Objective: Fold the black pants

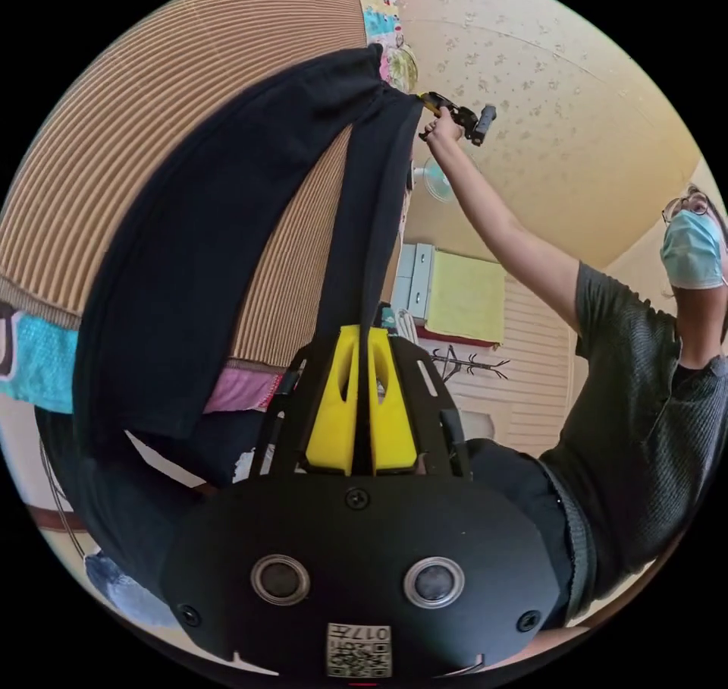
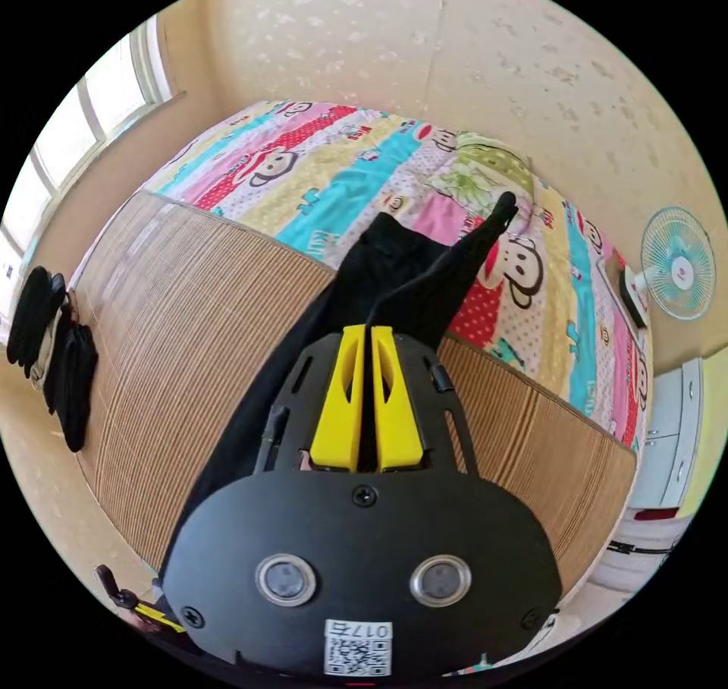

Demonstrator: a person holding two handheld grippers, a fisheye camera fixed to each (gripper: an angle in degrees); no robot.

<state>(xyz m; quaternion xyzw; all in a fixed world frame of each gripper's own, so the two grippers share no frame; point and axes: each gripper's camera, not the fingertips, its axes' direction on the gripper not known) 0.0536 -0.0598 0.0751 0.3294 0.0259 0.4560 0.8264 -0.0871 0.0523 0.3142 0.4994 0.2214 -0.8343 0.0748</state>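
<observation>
The black pants (image 1: 205,264) hang stretched in the air between my two grippers. In the left gripper view my left gripper (image 1: 364,331) has its yellow jaws shut on a narrow band of the fabric. That band runs up to the right gripper (image 1: 455,117), held high in the person's hand. In the right gripper view my right gripper (image 2: 366,331) is shut on an edge of the pants (image 2: 394,272), which drape down in front of the bamboo mat (image 2: 167,340). A leg end (image 2: 504,205) points toward the cartoon quilt (image 2: 334,165).
The bed carries the bamboo mat (image 1: 189,89) and the colourful quilt. A fan (image 2: 677,264) stands by the wall. Dark clothes (image 2: 57,347) lie piled near the window (image 2: 83,127). The person's body (image 1: 637,416) stands close on one side, beside a cabinet with a yellow cover (image 1: 464,296).
</observation>
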